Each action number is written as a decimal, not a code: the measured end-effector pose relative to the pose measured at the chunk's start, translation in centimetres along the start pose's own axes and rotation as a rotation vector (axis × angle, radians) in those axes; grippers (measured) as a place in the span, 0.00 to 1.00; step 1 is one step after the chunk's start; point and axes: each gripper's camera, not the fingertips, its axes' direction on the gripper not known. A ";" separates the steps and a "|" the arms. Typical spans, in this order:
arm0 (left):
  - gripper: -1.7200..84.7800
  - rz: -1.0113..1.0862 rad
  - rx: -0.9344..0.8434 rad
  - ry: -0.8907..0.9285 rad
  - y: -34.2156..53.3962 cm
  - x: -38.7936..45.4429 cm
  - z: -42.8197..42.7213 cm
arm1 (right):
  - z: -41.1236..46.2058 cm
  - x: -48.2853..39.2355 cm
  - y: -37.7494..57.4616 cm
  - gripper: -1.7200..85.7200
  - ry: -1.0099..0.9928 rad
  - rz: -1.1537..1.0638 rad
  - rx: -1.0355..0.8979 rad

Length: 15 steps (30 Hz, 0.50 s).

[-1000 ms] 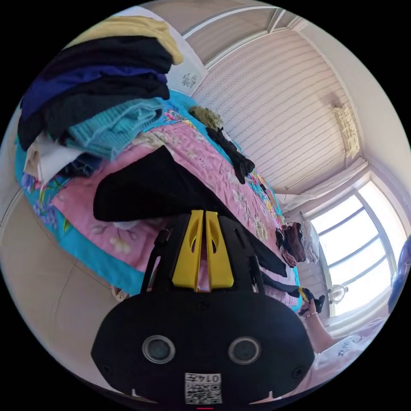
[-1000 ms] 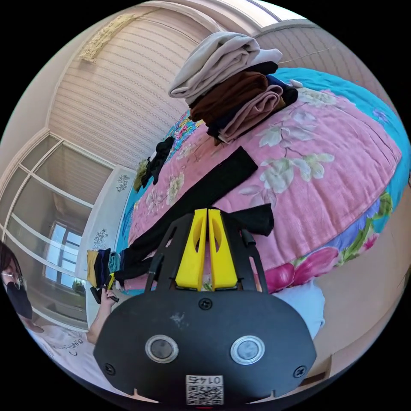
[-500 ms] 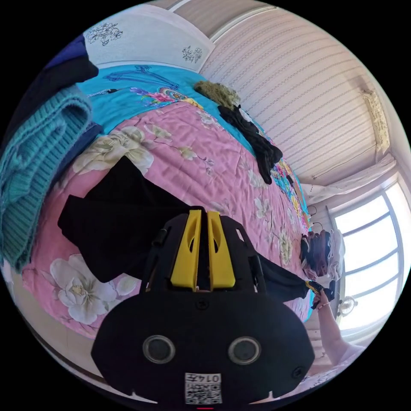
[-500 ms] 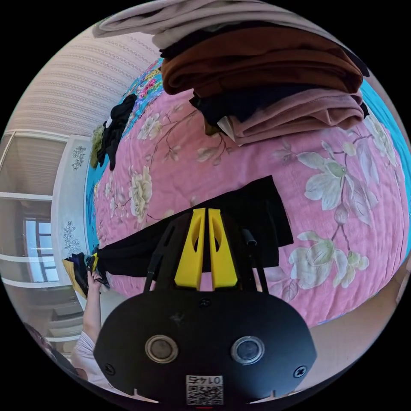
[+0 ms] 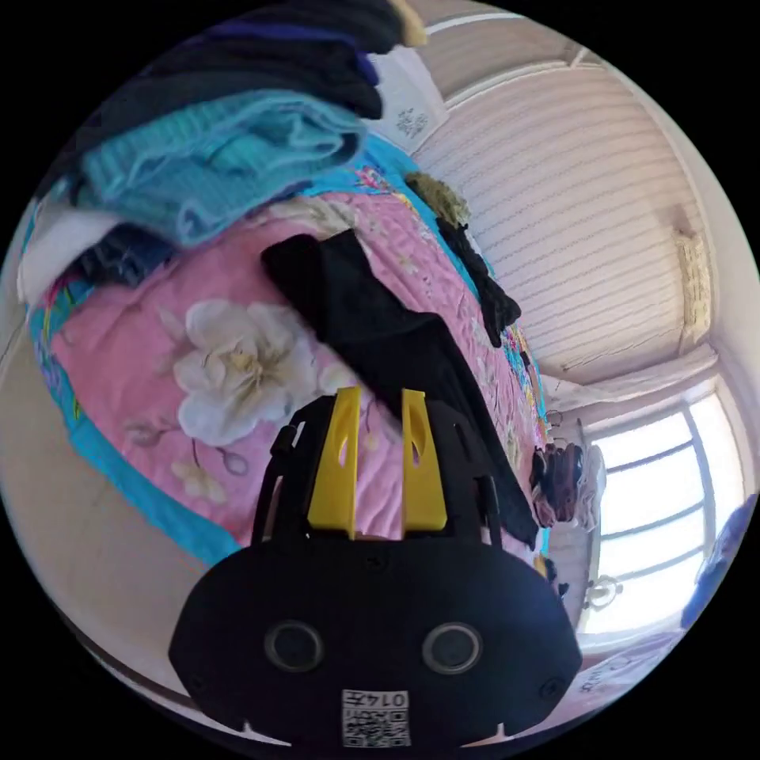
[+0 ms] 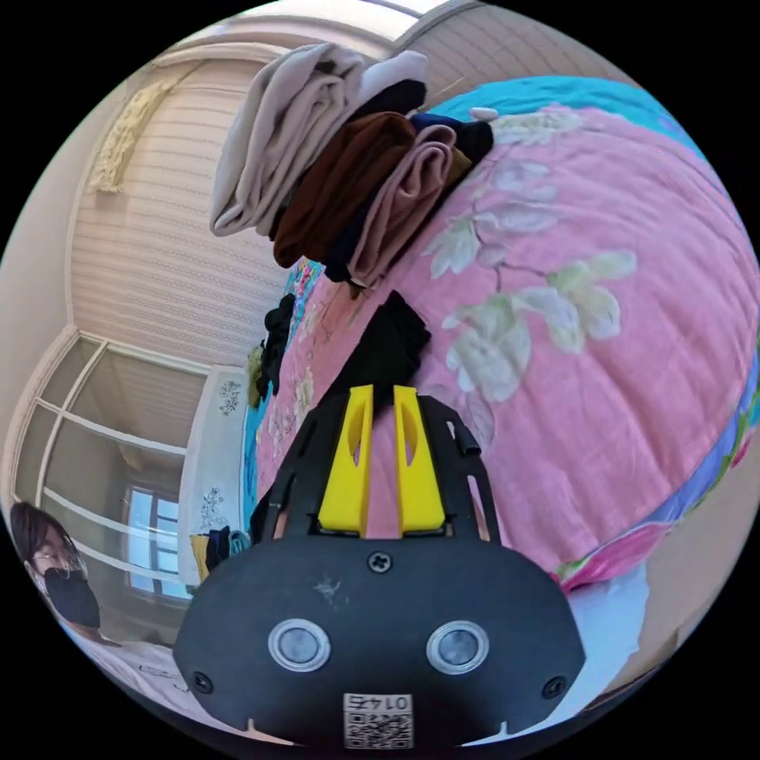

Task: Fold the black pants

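The black pants (image 5: 380, 332) lie in a long narrow strip on the pink floral quilt (image 5: 150, 340), running away from my left gripper (image 5: 380, 392). Its yellow jaws stand apart over the quilt with nothing between them, the near pants end just beyond their tips. In the right gripper view the other end of the pants (image 6: 388, 348) lies bunched just past my right gripper (image 6: 383, 389). Those jaws are slightly apart and hold nothing.
A stack of folded clothes with a teal sweater (image 5: 222, 158) sits beside the pants' left end. Another folded stack (image 6: 340, 174) in beige, brown and pink sits by the right end. A dark garment (image 5: 483, 293) lies across the bed. A person (image 6: 55, 562) shows at the edge.
Both grippers were shut on the pants' ends and have let go. The pants now rest on the quilt, and both grippers have drawn back a little.
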 end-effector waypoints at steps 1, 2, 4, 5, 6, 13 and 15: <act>0.13 -0.081 0.004 0.062 0.2 -1.8 0.1 | 0.0 1.9 1.1 0.09 -0.042 0.059 0.005; 0.13 -0.137 0.033 0.124 0.3 -3.0 0.0 | 0.2 3.3 1.9 0.10 -0.089 0.102 0.002; 0.13 -0.172 0.061 0.170 -0.3 -3.8 0.0 | 0.3 3.6 2.1 0.11 -0.125 0.100 0.030; 0.13 -0.171 0.065 0.169 -0.9 -3.7 0.1 | 0.3 3.2 1.9 0.11 -0.118 0.077 0.057; 0.13 -0.169 0.069 0.168 -1.3 -3.6 0.1 | 0.3 2.9 1.6 0.11 -0.111 0.068 0.066; 0.13 -0.251 0.131 0.246 -5.9 -3.8 2.9 | 2.4 2.0 -3.0 0.10 -0.138 0.142 0.086; 0.09 -0.262 0.129 0.250 -6.7 -3.8 3.6 | 2.5 2.2 -3.8 0.07 -0.153 0.175 0.069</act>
